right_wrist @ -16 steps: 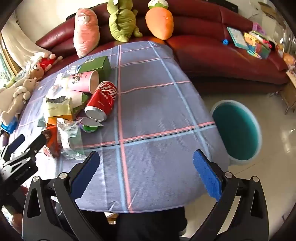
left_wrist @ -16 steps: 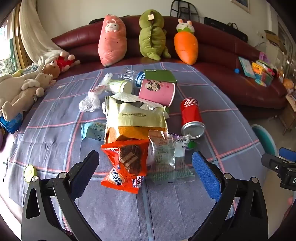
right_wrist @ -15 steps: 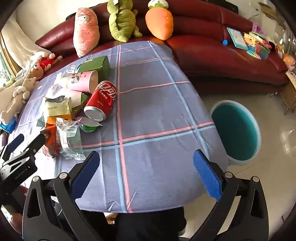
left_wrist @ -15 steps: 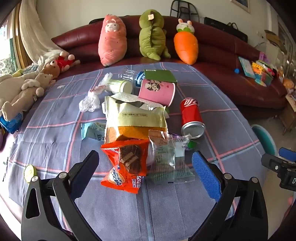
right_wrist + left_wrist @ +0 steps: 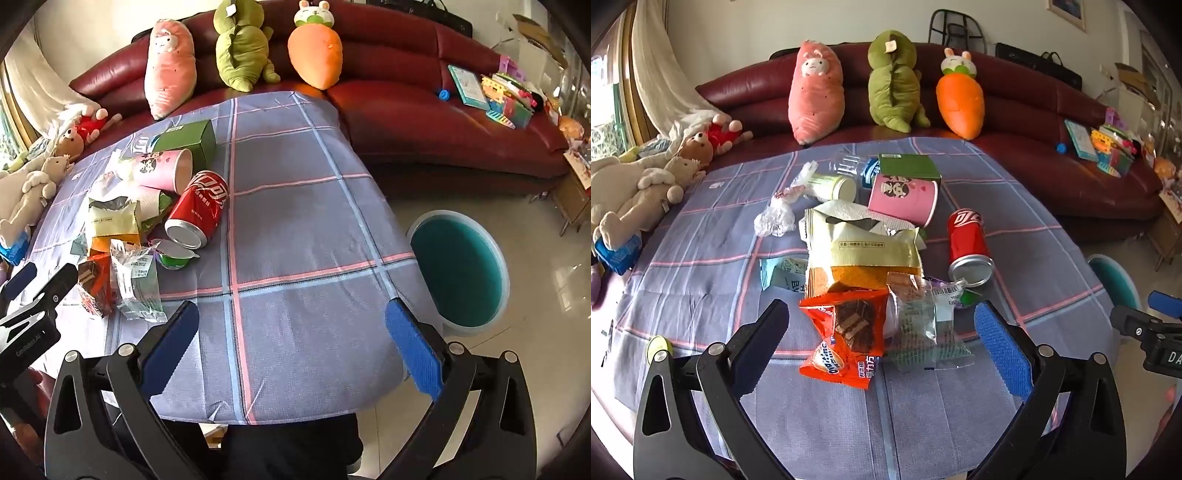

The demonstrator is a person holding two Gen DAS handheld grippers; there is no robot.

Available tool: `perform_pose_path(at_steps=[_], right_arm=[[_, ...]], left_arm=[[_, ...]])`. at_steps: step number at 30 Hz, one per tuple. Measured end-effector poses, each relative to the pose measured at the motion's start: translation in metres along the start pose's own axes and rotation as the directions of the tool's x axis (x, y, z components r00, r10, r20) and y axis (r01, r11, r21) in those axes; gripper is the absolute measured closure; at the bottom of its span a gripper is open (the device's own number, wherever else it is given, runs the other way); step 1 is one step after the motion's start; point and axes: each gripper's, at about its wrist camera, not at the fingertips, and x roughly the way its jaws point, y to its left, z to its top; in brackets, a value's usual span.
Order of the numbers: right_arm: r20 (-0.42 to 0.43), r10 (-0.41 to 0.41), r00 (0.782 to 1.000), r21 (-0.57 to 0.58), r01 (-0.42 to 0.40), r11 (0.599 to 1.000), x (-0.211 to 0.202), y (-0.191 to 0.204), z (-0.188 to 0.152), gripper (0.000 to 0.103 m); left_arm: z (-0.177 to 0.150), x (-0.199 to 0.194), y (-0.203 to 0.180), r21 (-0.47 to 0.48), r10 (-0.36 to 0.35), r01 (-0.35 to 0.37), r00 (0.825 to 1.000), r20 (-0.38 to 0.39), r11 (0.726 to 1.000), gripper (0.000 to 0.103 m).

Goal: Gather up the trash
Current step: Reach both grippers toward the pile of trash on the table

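Left gripper (image 5: 879, 332): I held it spread wide, pinching nothing.
Trash: crinkled orange foil snack wrapper (image 5: 846, 336) lay between my fingers, near the table's front edge.
Right gripper (image 5: 291, 332): spread, empty.

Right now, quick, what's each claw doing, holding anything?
Left claw: open, holding nothing, poised over the orange snack wrapper.
Right claw: open, empty, above bare tablecloth.

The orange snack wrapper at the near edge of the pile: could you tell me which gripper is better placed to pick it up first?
Probably the left. The left gripper has open jaws either side of the orange snack wrapper. The right gripper, also open, faces bare tablecloth, with the pile off to its left and the bin to its right.
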Motion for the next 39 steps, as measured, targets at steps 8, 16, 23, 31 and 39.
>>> perform_pose_path(at_steps=[8, 16, 23, 31, 39], right_arm=[[-0.010, -0.006, 1.000, 0.008, 0.006, 1.000, 0.001, 0.001, -0.001, 0.006], [-0.010, -0.007, 1.000, 0.011, 0.007, 1.000, 0.002, 0.000, 0.000, 0.006], [-0.013, -0.015, 1.000, 0.014, 0.015, 1.000, 0.005, -0.002, 0.000, 0.006], [-0.015, -0.029, 0.999, 0.026, 0.030, 0.999, 0.007, -0.007, 0.002, 0.006], [-0.027, -0.038, 0.999, 0.022, 0.038, 0.999, 0.012, -0.008, 0.001, 0.006]], left_arm=[[-0.001, 0.000, -0.001, -0.002, 0.000, 0.000, 1.000, -0.003, 1.000, 0.003], [0.000, 0.002, -0.003, 0.007, -0.002, 0.002, 1.000, -0.009, 1.000, 0.003], [0.001, 0.002, -0.005, 0.012, 0.001, -0.001, 1.000, -0.009, 1.000, 0.003], [0.001, 0.004, -0.006, 0.017, -0.003, 0.003, 1.000, -0.016, 1.000, 0.003], [-0.001, 0.010, -0.002, 0.011, -0.015, 0.015, 0.999, -0.029, 1.000, 0.003]])
